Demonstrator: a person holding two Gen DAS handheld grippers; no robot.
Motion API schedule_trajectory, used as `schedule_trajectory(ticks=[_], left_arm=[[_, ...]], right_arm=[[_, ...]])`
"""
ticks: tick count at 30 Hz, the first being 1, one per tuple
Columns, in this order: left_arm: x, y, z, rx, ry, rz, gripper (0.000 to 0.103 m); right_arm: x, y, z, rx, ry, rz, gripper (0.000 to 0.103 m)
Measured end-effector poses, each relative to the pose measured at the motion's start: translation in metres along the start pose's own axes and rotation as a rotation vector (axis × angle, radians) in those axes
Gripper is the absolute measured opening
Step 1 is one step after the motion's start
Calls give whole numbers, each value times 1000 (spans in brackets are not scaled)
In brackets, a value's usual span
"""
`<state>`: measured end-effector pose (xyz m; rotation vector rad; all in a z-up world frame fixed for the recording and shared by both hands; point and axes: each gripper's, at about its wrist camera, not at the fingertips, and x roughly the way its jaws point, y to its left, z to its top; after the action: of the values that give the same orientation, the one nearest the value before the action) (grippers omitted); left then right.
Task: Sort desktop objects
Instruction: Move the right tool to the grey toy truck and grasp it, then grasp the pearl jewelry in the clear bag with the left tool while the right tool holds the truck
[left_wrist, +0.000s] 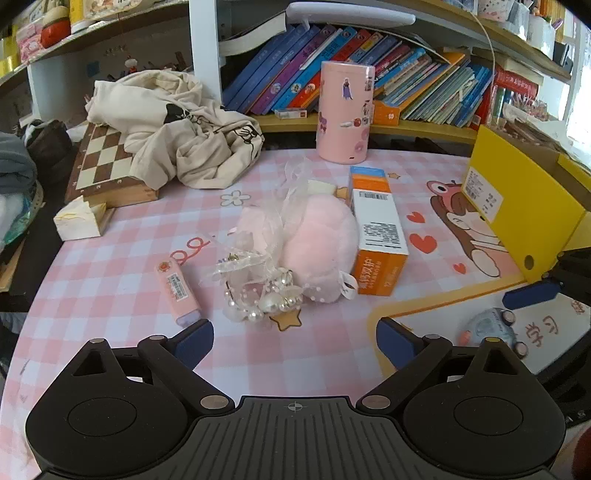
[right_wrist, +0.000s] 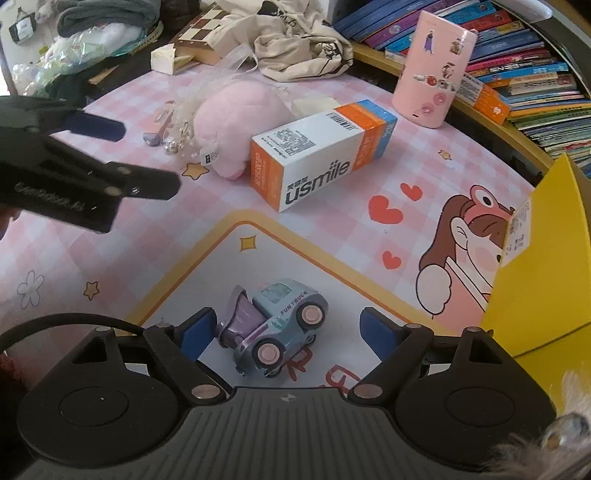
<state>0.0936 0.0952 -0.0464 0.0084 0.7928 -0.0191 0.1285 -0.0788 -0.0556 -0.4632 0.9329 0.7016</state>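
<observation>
We see the toy truck tipped on its side on the surface, wheels toward the camera, long axis diagonal, cab end toward the usmile box. Pale blue-lilac body, pink wheels, "FUN TRUCK" lettering. Box lies flat beyond the truck, long axis toward the pink canister, which stands upright. Yellow bin right of the truck; contents not visible. Right hand-held gripper apart, straddling the truck, pads not pressing. Left hand-held gripper apart, nothing between.

Left gripper fingers spread — pearl bracelet just ahead.
</observation>
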Motion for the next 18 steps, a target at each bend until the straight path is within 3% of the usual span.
schedule_trajectory(ticks=[5, 10, 16, 18], left_arm=[[16, 4, 4, 2, 10, -11, 66], [28, 1, 8, 78, -8, 16, 59], [44, -6, 9, 169, 2, 37, 43], [44, -5, 9, 179, -3, 40, 33]], right_arm=[[4, 1, 2, -17, 12, 4, 84], [8, 0, 3, -15, 24, 6, 80], [12, 0, 3, -15, 37, 20, 71], [12, 0, 3, -11, 36, 35, 65]])
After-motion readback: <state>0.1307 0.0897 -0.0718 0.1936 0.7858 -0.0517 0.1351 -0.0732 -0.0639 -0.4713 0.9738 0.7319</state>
